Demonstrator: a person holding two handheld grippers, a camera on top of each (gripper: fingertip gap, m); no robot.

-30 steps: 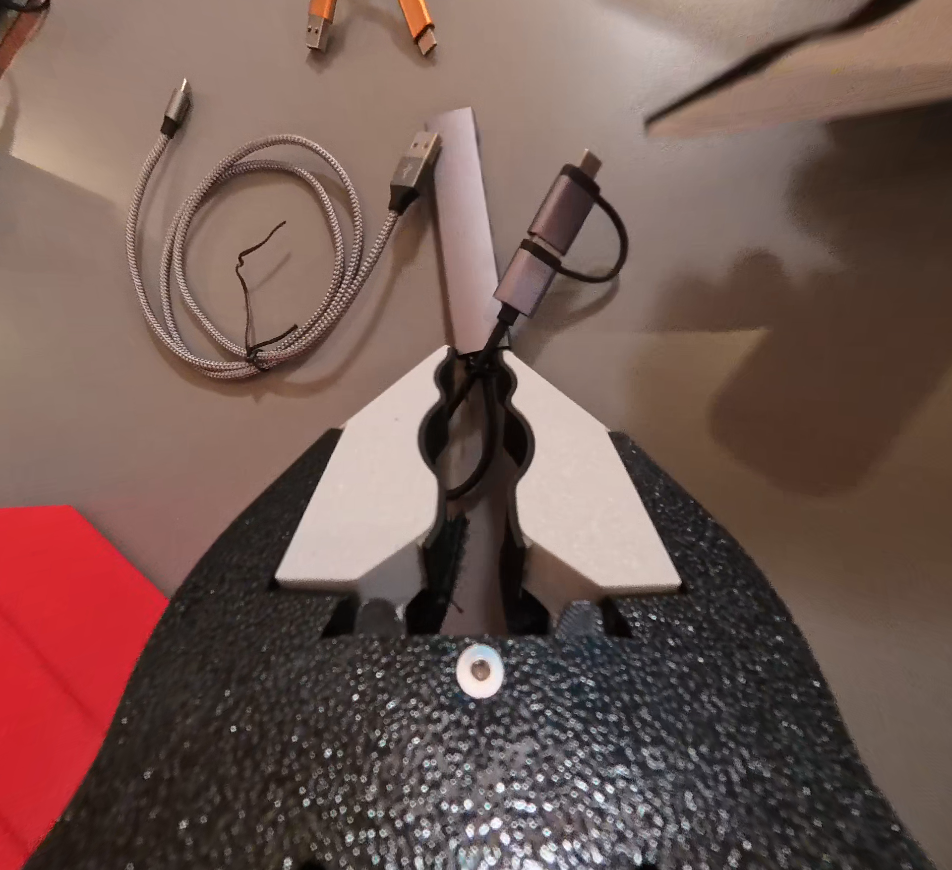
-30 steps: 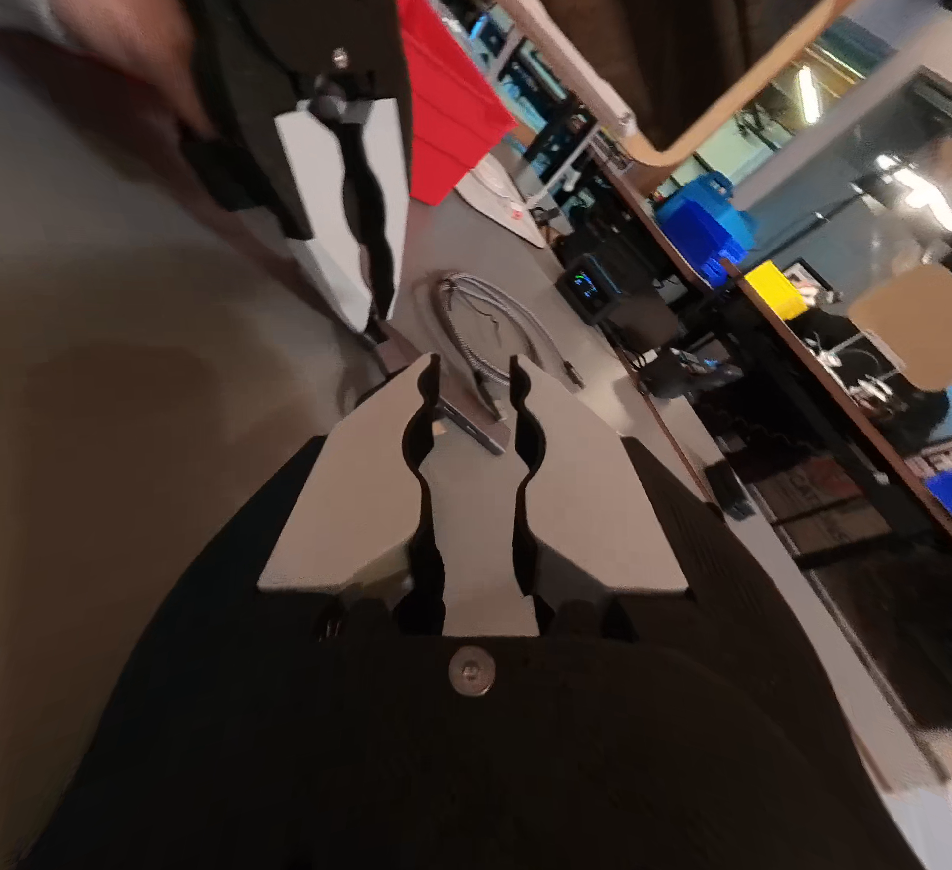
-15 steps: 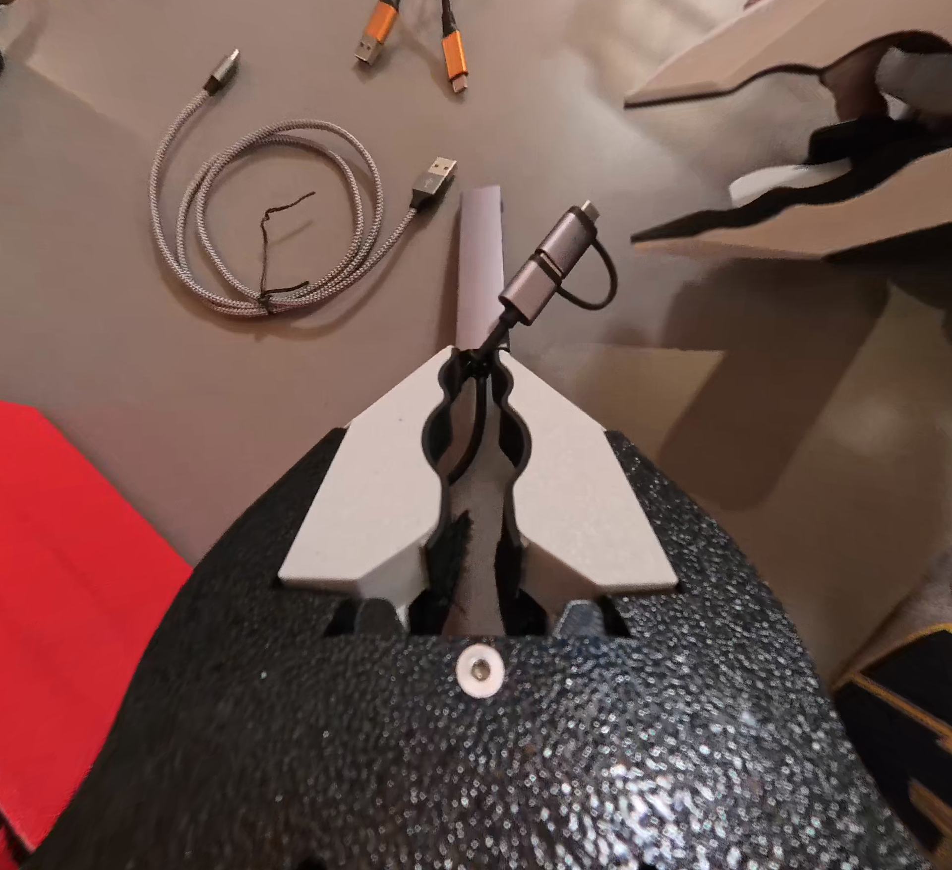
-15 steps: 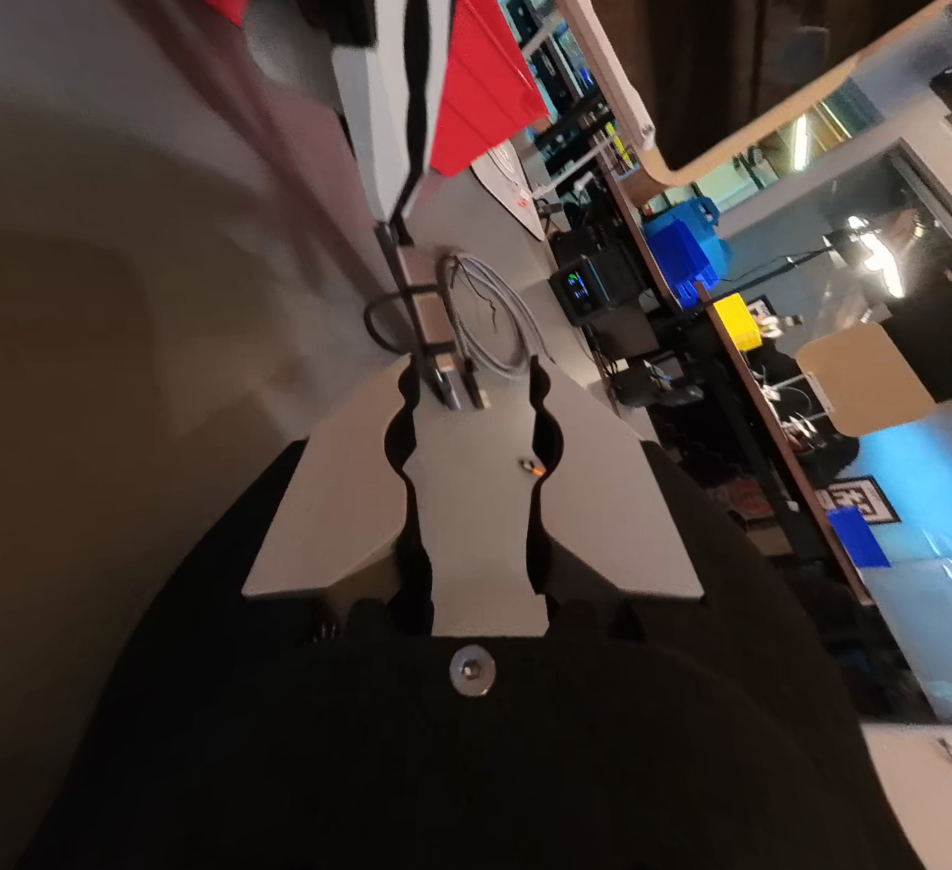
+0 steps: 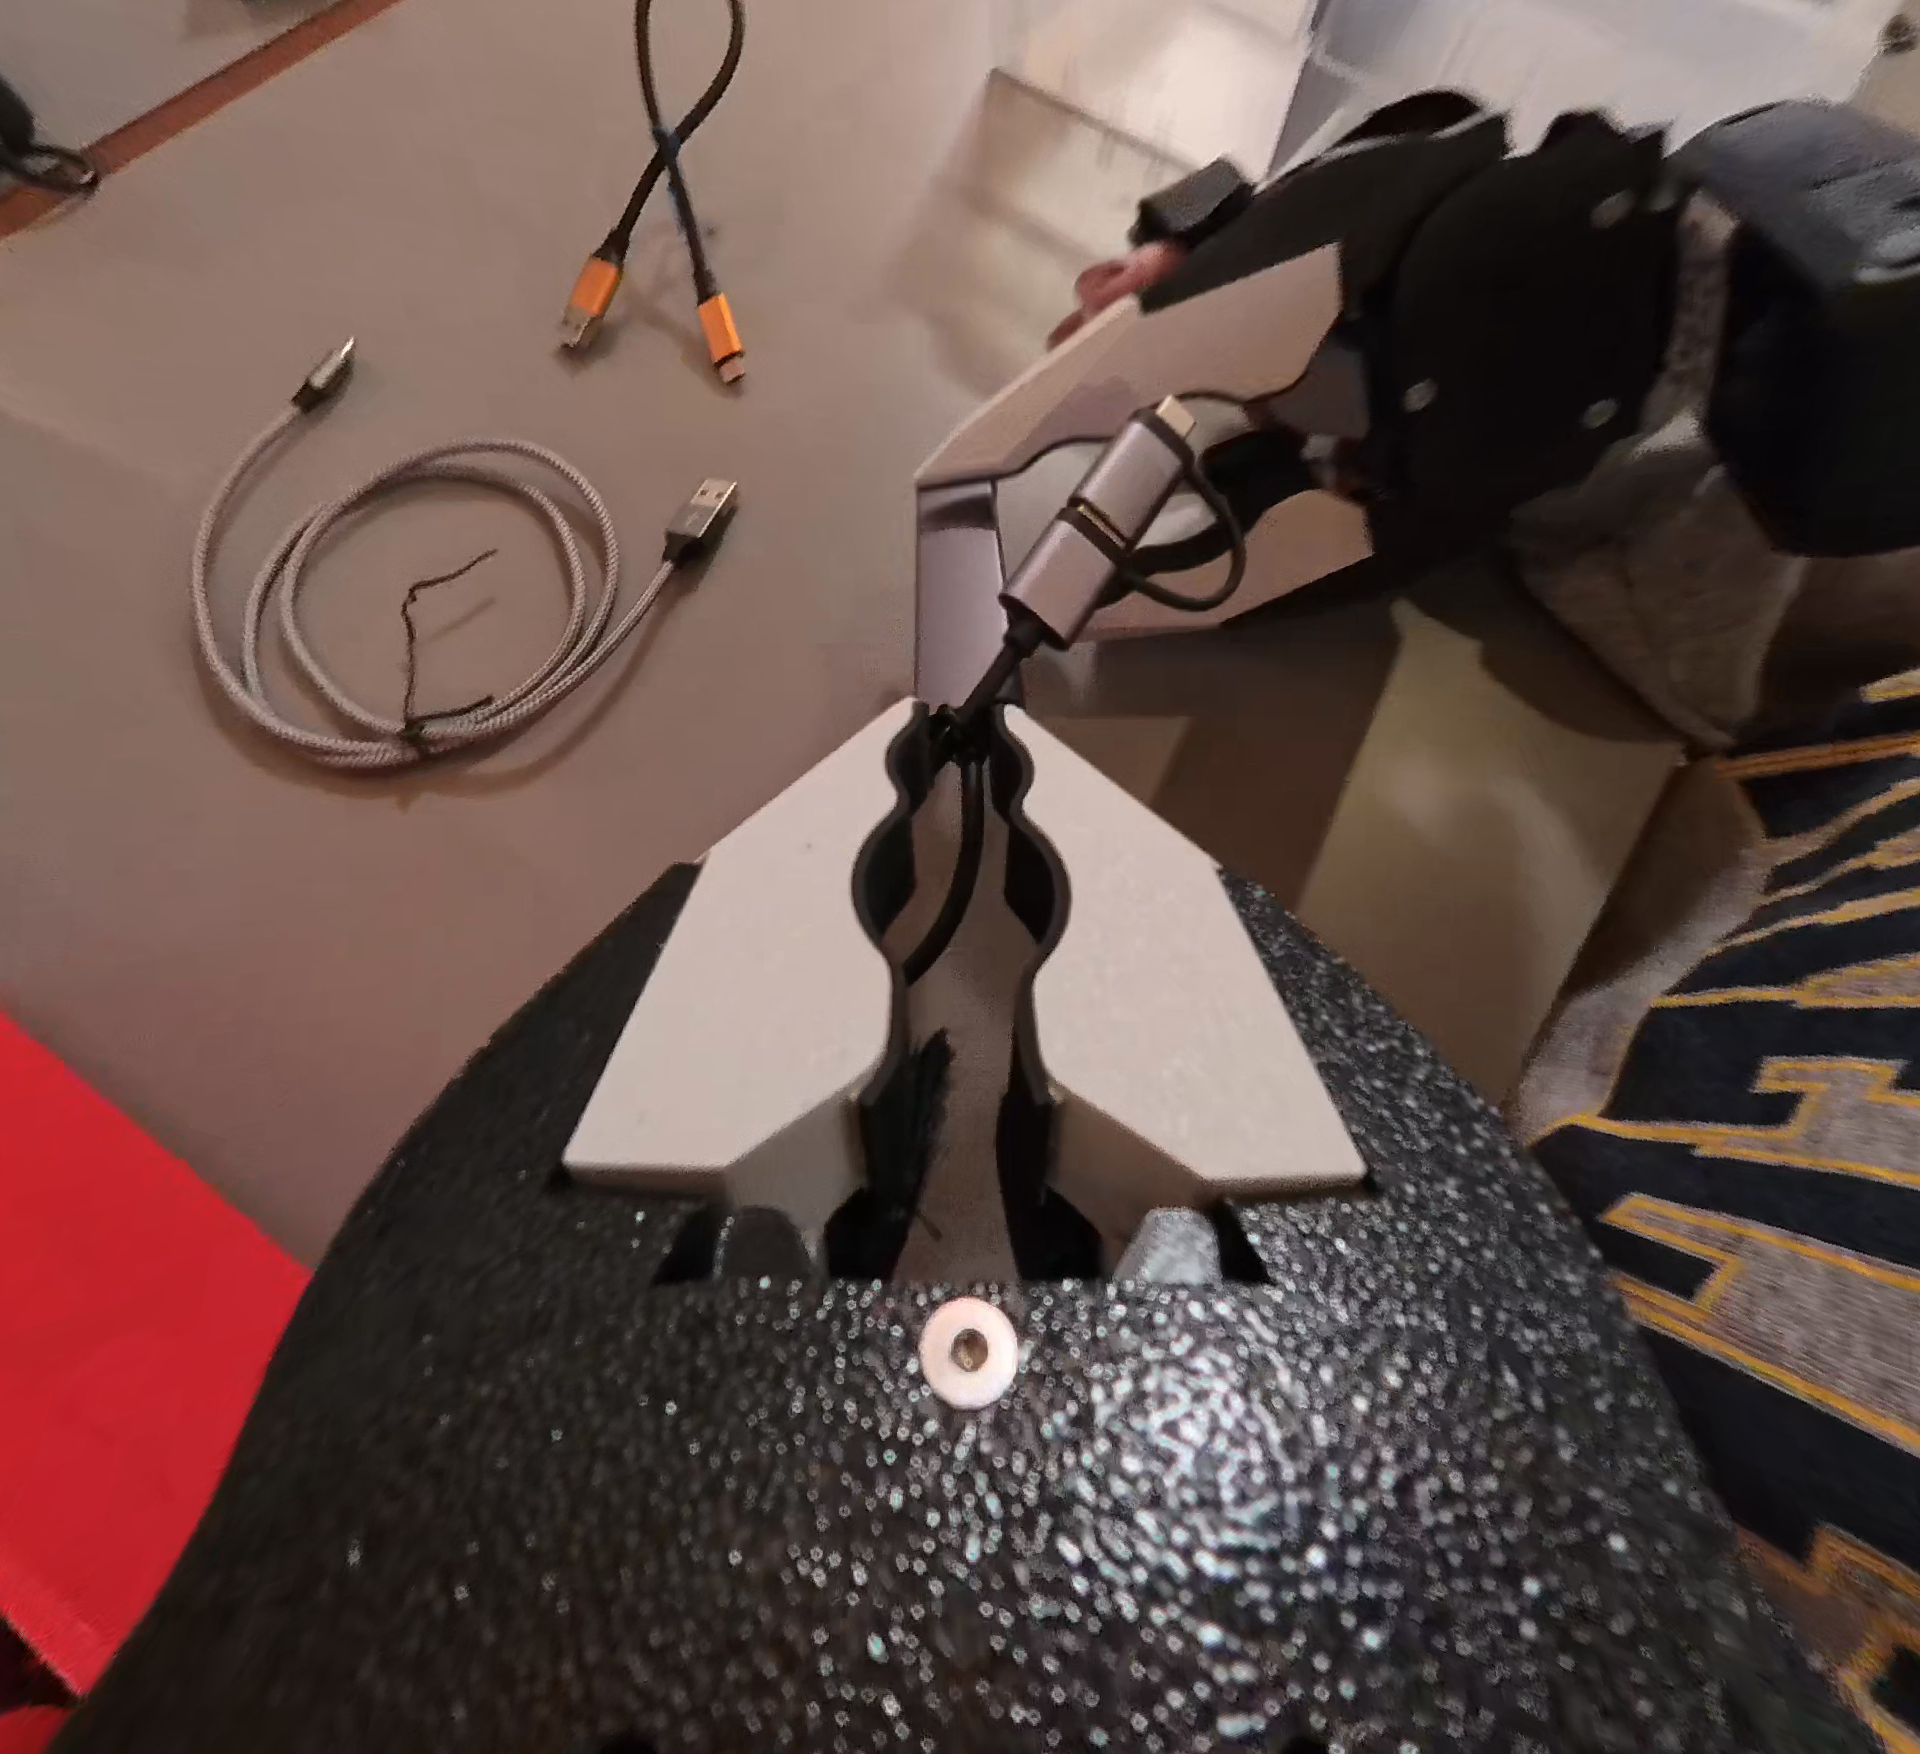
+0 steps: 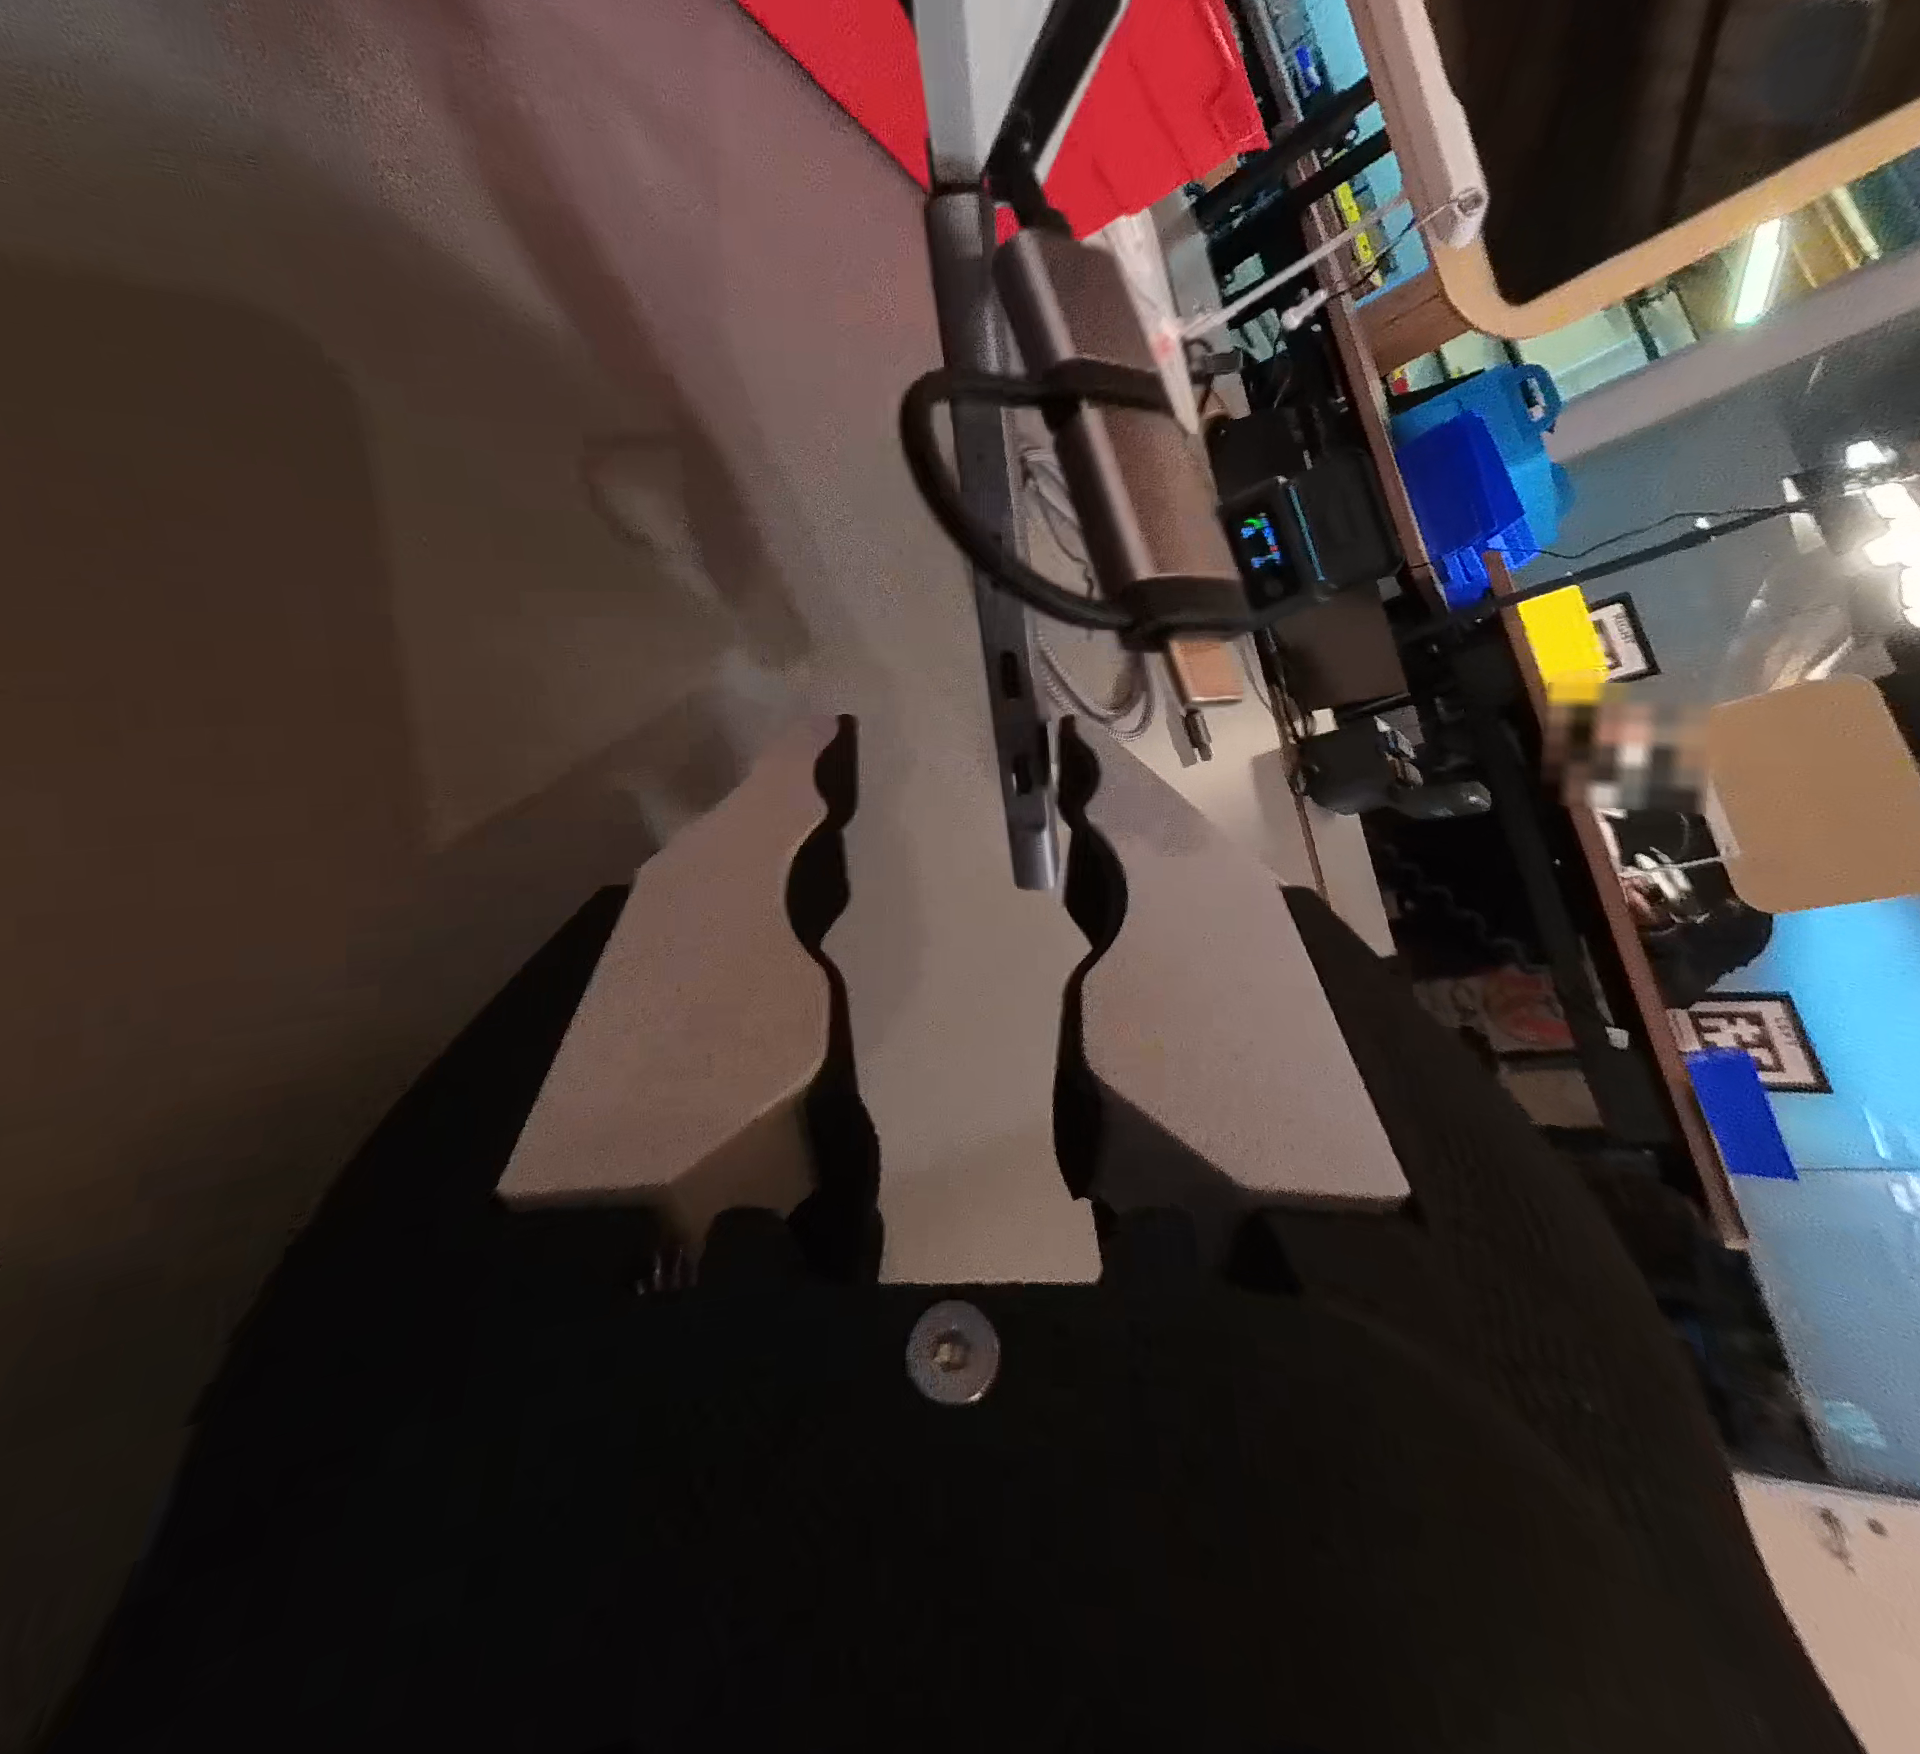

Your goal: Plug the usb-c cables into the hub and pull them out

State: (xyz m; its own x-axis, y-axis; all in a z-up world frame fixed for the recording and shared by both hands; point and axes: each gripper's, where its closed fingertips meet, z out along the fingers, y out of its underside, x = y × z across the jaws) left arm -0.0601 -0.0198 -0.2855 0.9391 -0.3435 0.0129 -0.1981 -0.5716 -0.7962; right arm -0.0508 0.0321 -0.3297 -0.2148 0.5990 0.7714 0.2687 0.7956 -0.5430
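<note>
Two loose cables: grey cable (image 5: 416,603), orange-tipped cable (image 5: 665,177) | one hub (image 5: 951,582)

Both grippers (image 5: 961,728) (image 6: 951,805) are fitted with pale grey, wavy-edged fingers (image 5: 748,998) on speckled black housings; one central screw (image 5: 968,1359) is noted on each.

Our right tool (image 6: 951,795) gapes open around the slim grey metal hub's (image 6: 1013,728) near end; the left tool (image 6: 961,172) pinches its thin black cable above the grey tabletop (image 6: 416,457).
</note>
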